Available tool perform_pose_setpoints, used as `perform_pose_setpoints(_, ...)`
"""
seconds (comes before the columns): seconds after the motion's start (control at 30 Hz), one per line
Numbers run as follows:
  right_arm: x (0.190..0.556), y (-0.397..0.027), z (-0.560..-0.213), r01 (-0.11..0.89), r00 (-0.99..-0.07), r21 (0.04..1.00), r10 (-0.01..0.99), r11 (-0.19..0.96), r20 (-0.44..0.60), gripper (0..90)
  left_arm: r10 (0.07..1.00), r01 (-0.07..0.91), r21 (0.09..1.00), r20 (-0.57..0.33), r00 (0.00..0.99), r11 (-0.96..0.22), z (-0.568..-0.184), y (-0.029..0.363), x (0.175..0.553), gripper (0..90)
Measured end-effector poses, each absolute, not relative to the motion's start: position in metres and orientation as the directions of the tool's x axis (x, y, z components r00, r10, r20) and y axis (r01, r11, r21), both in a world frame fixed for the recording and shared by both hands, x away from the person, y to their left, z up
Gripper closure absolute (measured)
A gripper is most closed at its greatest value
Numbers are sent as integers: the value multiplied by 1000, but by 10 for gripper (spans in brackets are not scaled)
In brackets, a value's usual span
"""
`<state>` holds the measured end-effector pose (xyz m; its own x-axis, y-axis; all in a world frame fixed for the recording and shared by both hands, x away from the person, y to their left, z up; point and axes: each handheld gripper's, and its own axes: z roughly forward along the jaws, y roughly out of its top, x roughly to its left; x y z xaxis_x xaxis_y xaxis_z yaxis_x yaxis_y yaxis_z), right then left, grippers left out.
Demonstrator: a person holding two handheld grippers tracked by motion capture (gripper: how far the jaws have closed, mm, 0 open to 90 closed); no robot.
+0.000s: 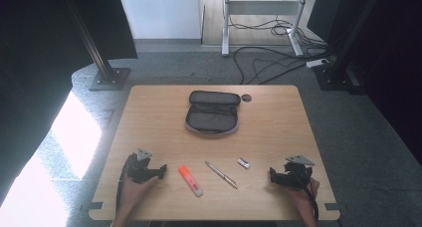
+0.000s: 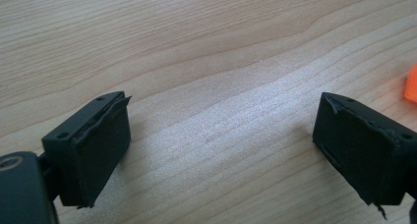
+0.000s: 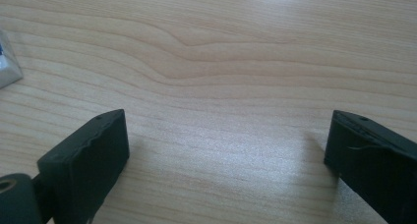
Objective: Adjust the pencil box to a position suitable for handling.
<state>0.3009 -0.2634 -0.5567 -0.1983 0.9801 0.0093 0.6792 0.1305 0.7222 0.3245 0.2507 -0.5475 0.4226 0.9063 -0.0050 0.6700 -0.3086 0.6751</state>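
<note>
Table (image 1: pixel 278 137): light wood, with everything below resting on it. The landmark for all places here is the pencil case.

Pencil case (image 1: pixel 213 112): dark grey, unzipped and lying open at the far middle of the table, long axis across the table. Nothing shows inside it.

Left gripper (image 1: pixel 149 171): at the near left edge, well apart from the pencil case, nearer than it and to its left, held low over the wood. The left gripper view shows the jaws spread wide with only bare wood between them; it grips nothing. An orange corner of the highlighter (image 2: pixel 412 84) sits at the right border of that view.

Right gripper (image 1: pixel 279 176): at the near right edge, nearer than the pencil case and to its right. Jaws likewise wide apart over bare wood, empty.

Highlighter (image 1: pixel 190 180): orange body, pale cap, nearer than the pencil case and slightly left of it. Long axis runs diagonally, cap end toward the near edge. It lies just beside the left gripper, on its right, so the left hand is the nearer one and looks best placed for the pickup.

Pen (image 1: pixel 221 174): silver, near the middle, same diagonal slant, between the two grippers.

Eraser (image 1: pixel 243 163): small, white, nearer than the pencil case and a little to its right; closer to the right gripper.
</note>
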Motion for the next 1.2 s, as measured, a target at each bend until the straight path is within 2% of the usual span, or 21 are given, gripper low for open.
perform_pose_setpoints(0.2,304,-263,-556,673,-214,726,977,140,10,53,911,672,677,-6,412,-300,-547,250,325,83)
perform_pose_setpoints(0.43,302,-262,-556,664,-211,736,977,134,13,116,917,671,685,-12,399,-283,-547,251,323,139)
perform_pose_setpoints(0.7,301,-259,-555,650,-212,748,977,132,12,186,918,664,707,-51,392,-244,-539,251,322,156)
perform_pose_setpoints(1.2,301,-252,-552,628,-239,766,971,134,26,258,911,640,738,-86,404,-214,-522,241,328,201)
